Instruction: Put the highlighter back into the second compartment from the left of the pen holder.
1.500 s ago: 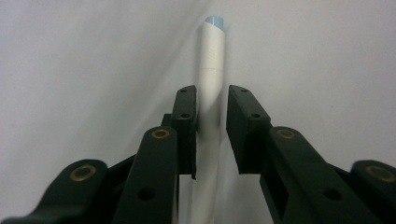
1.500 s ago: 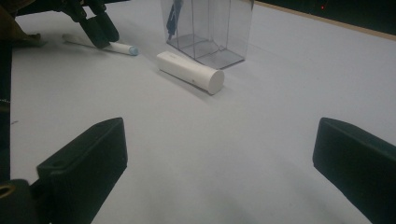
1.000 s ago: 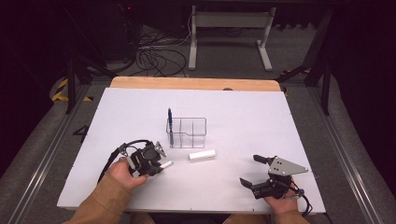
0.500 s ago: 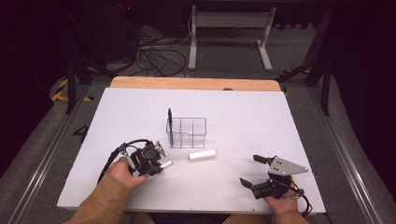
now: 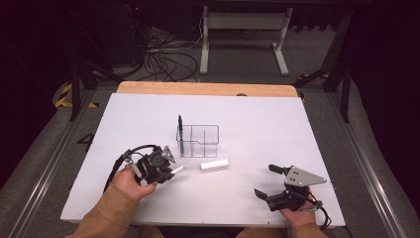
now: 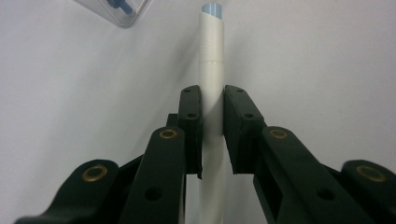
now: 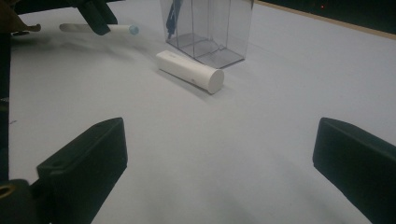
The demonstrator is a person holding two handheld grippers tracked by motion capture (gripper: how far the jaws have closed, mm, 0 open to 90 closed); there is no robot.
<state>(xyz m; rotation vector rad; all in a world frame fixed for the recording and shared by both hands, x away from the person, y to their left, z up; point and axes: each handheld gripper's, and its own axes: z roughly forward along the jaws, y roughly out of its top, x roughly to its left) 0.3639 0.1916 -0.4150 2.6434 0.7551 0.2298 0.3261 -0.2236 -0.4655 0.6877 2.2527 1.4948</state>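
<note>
Pen [image 6: 211, 70] first: I have it clamped between the jaws of my left gripper [image 5: 167, 166], which press its white barrel from both sides about midway along; the blue-tipped end sticks out well past the jaw tips and lies low over the tabletop [image 5: 257, 119].

Going from big to small, the tabletop is a white sheet spreading under both grippers. The clear box [image 5: 198, 141] sits just beyond the left jaws, past the pen's tip, with a dark blue pen [image 5: 180, 131] standing upright in its left compartment. A white tube [image 5: 214, 165] lies flat between the two grippers, nearer the left one, just in front of the box.

My right gripper [image 5: 270, 181] rests low near the tabletop's near edge, jaws wide apart with nothing between them, the tube and box well ahead of them.
</note>
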